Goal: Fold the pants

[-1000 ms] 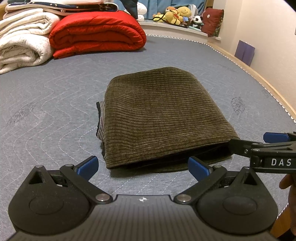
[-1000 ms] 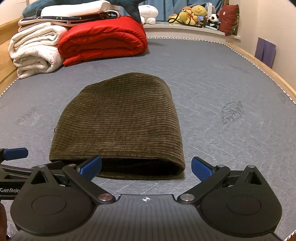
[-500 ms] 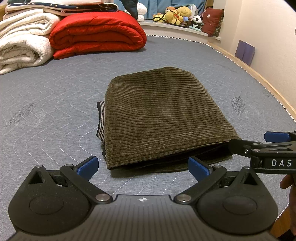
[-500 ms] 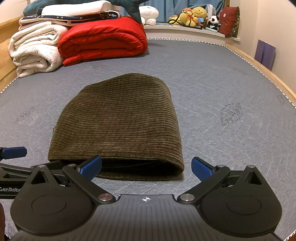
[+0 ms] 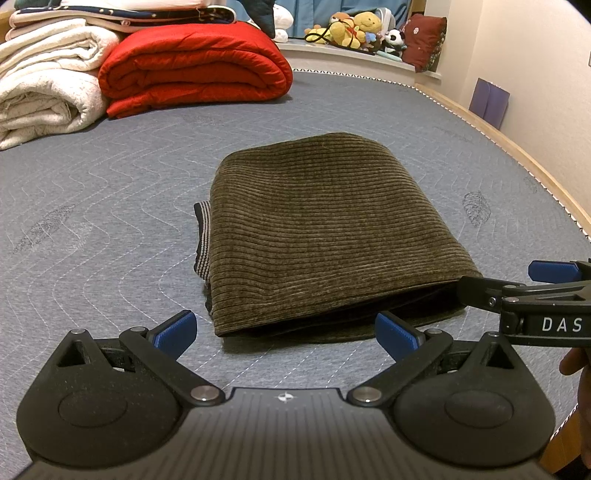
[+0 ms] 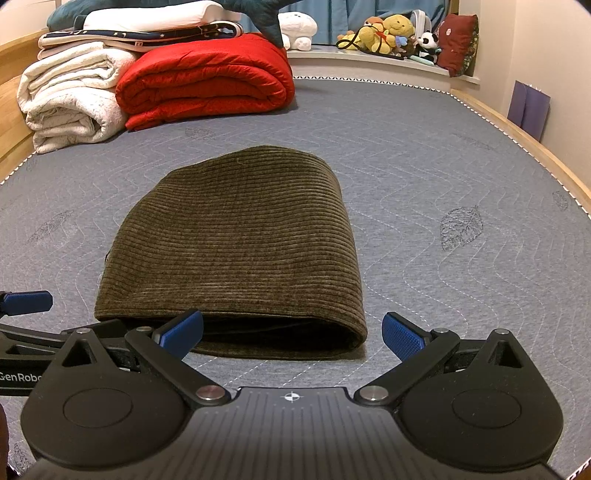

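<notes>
The olive corduroy pants (image 5: 317,229) lie folded into a compact rectangle on the grey quilted mattress (image 5: 92,192); a striped waistband edge (image 5: 204,236) pokes out at their left side. In the right wrist view the same pants (image 6: 240,251) sit straight ahead. My left gripper (image 5: 286,332) is open just in front of the near folded edge, touching nothing. My right gripper (image 6: 291,332) is open too, its blue pads (image 6: 400,336) short of the pants' near right corner. Each gripper shows at the edge of the other's view.
A rolled red quilt (image 5: 192,70) and folded white blankets (image 5: 44,96) are stacked at the far left. Stuffed toys (image 5: 354,29) and a dark red cushion (image 5: 424,31) sit on the far ledge. A wooden bed rail (image 5: 517,155) runs along the right, beside a wall.
Both grippers have drawn back slightly from the pants and stayed open. The pants have not moved.
</notes>
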Demonstrator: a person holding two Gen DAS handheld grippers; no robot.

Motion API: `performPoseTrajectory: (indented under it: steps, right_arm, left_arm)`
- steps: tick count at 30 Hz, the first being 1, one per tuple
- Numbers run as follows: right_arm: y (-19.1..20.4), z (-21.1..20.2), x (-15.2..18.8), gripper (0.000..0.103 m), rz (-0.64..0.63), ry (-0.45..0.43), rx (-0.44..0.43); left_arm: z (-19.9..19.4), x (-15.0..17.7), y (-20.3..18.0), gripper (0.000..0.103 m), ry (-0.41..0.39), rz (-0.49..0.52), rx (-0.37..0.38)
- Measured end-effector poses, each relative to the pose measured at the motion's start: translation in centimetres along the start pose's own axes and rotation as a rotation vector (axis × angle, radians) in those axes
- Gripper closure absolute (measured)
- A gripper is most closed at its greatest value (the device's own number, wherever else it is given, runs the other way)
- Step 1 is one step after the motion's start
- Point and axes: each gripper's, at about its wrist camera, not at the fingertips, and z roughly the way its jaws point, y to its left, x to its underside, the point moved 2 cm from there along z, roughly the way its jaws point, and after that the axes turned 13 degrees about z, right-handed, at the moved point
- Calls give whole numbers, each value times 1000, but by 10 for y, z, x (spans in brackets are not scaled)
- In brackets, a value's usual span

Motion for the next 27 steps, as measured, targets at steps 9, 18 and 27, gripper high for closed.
performPoseTrajectory:
  steps: [9,18,27]
  right_arm:
    - [0,0,0,1,0,0,0]
    - [0,0,1,1,1,1,0]
    - [1,2,4,1,-1,5,10]
  left_arm:
    - [0,0,0,0,1,0,0]
    - [0,0,0,0,0,1,0]
    - [-1,0,4,0,-11,-4,7]
